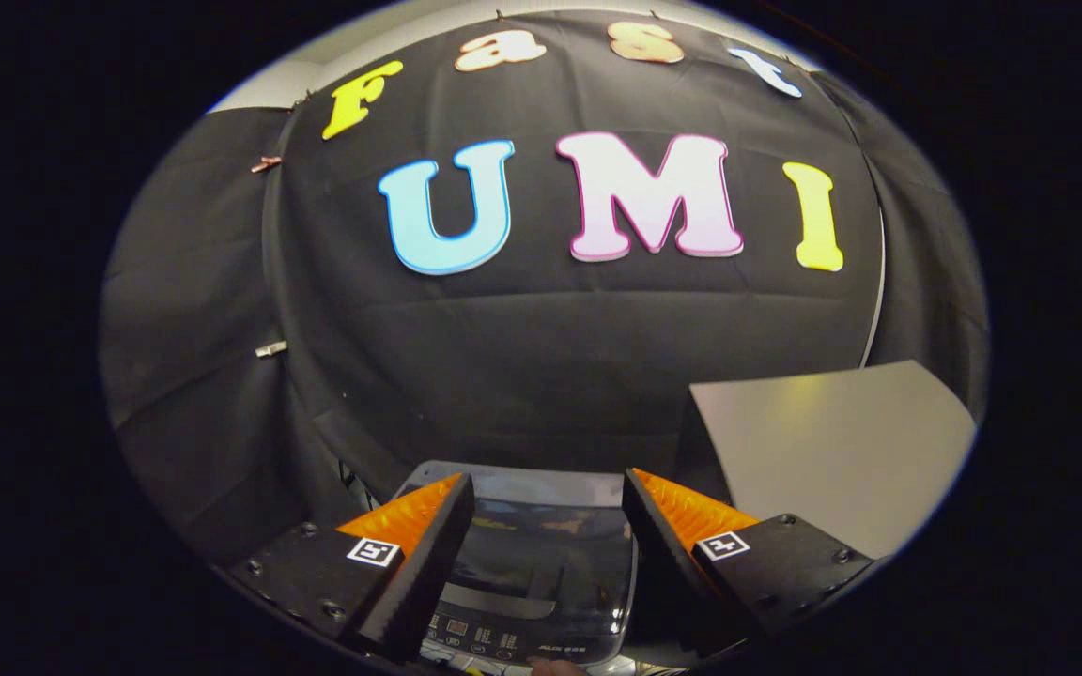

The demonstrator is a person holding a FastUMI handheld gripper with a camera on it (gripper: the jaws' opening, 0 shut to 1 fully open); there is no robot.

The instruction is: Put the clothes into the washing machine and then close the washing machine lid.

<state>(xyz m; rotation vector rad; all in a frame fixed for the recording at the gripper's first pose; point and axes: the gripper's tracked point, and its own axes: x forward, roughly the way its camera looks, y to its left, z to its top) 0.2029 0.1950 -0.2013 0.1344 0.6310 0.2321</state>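
The gripper [548, 488] is hovering above a washing machine [541, 563], looking forward and down along its two fingers. The jaws are standing wide apart and holding nothing. Each finger is tapering to a wedge-shaped tip with a ribbed inner face, and each is carrying a small square marker on its flat base. Between the fingers, the washing machine lid [541, 540] is lying closed; it is dark, glossy and see-through, catching reflections, with a curved handle recess. A control panel [503, 640] with small buttons is sitting nearest the gripper. To the right, a flat, matte grey board [832, 441] is leaning. Wrinkled black cloth [522, 357] is hanging behind.
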